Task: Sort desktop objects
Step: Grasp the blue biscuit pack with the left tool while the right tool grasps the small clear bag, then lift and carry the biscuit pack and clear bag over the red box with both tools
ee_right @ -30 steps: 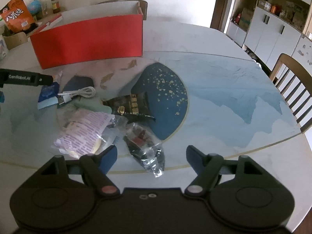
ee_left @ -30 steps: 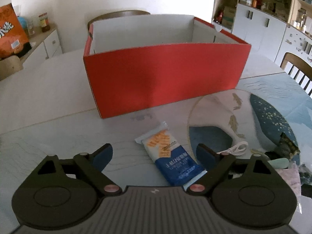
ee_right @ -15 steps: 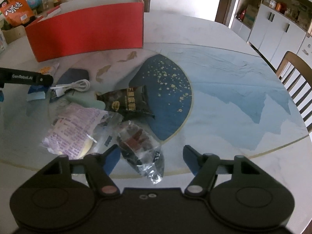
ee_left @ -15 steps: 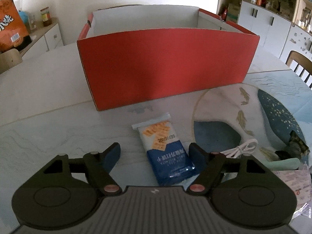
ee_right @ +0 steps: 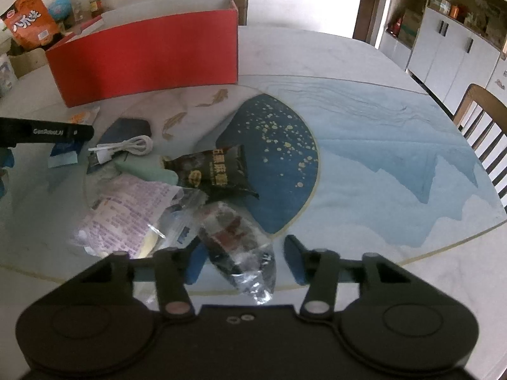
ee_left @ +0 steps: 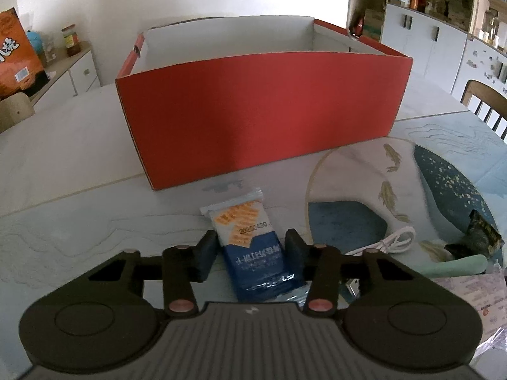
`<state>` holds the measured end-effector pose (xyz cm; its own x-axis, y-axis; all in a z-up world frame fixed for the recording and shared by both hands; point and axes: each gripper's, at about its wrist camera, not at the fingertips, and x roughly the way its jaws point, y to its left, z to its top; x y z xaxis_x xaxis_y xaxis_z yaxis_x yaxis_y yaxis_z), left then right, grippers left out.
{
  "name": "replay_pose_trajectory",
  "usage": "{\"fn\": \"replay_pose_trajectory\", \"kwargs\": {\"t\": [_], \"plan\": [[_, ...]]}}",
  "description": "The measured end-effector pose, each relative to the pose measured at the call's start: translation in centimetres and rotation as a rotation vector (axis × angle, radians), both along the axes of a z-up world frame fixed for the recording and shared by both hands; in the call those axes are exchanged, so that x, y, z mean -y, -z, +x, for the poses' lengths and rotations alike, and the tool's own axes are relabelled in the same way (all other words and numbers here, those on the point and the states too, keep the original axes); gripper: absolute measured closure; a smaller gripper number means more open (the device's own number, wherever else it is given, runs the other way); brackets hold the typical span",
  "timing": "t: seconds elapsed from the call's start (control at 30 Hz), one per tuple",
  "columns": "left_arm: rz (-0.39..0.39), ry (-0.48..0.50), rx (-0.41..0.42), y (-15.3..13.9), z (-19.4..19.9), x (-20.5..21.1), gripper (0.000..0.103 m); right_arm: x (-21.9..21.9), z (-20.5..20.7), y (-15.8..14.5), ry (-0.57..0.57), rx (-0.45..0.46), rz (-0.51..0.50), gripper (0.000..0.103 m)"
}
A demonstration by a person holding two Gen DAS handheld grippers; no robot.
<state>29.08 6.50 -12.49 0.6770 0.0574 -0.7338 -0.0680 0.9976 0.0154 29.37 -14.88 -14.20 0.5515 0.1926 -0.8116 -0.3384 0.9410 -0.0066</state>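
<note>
Blue padding on the left gripper [ee_left: 250, 250] is now drawn in against both long edges of the blue-and-white snack packet [ee_left: 250, 247], where half a second ago the fingers were spread well clear of it. A grip on the packet is judged to be made, or all but made; whether the left pad truly touches cannot be settled from the wrist view. The packet is still lying flat on the table [ee_left: 79, 221], just in front of the red box [ee_left: 259, 110], which is seen open at the top. A lift and a short carry forward over the near wall is what the sorting calls for next.

The right gripper [ee_right: 244, 264] is held wide, nothing gripped, with a clear crinkled wrapper [ee_right: 240, 250] lying between its fingers. The white cable [ee_right: 126, 147], dark snack bag [ee_right: 218, 169] and printed pouch [ee_right: 126, 218] are left unsorted on the glass.
</note>
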Motion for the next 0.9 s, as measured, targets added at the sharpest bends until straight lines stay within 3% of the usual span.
{"fn": "replay_pose_trajectory", "kwargs": {"t": [0.3,0.9], "plan": [[-0.009,-0.014,0.008,-0.4,-0.3,-0.6,0.065,0.3,-0.4,-0.3,0.007,0.007,-0.033,0.072],[-0.022,0.017,0.047,-3.7,-2.2,-0.9,0.065,-0.2,-0.2,-4.3,-0.004,0.086,-0.057,0.075]]}}
